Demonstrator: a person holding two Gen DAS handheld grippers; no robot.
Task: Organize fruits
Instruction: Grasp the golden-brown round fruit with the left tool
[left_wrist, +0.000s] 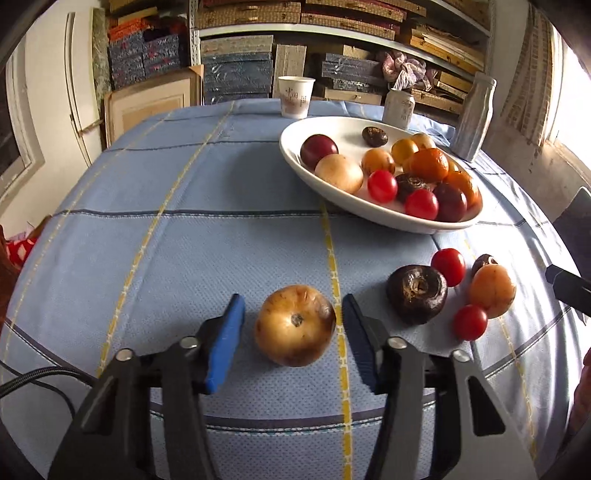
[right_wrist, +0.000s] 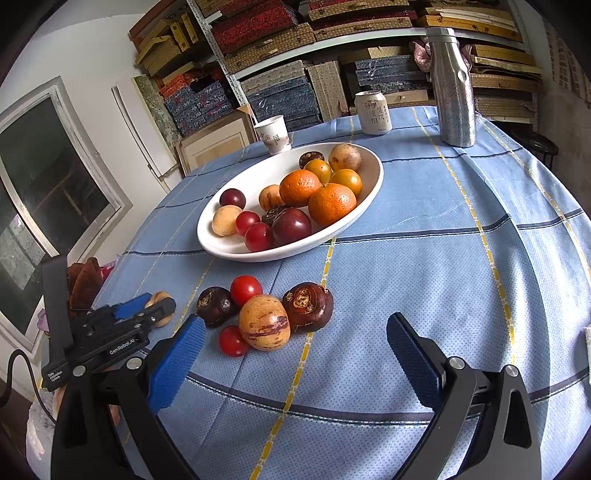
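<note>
The step in hand looks like picking up a loose fruit to add to the white bowl (left_wrist: 295, 155). From the left: the left gripper (left_wrist: 293, 325) straddles a pale brown round fruit (left_wrist: 294, 325) lying alone on the blue tablecloth (left_wrist: 184, 240); a sliver of cloth shows at each blue pad, so the jaws stand partly spread and are not yet pinching. At two o'clock of that fruit sits a small cluster, a dark fruit (left_wrist: 416, 293), cherry tomatoes and an orange one, with the bowl beyond at one o'clock. Next the pads likely need to meet the fruit gently, then lift. The right gripper (right_wrist: 295, 354) hangs wide apart, empty, short of the cluster
</note>
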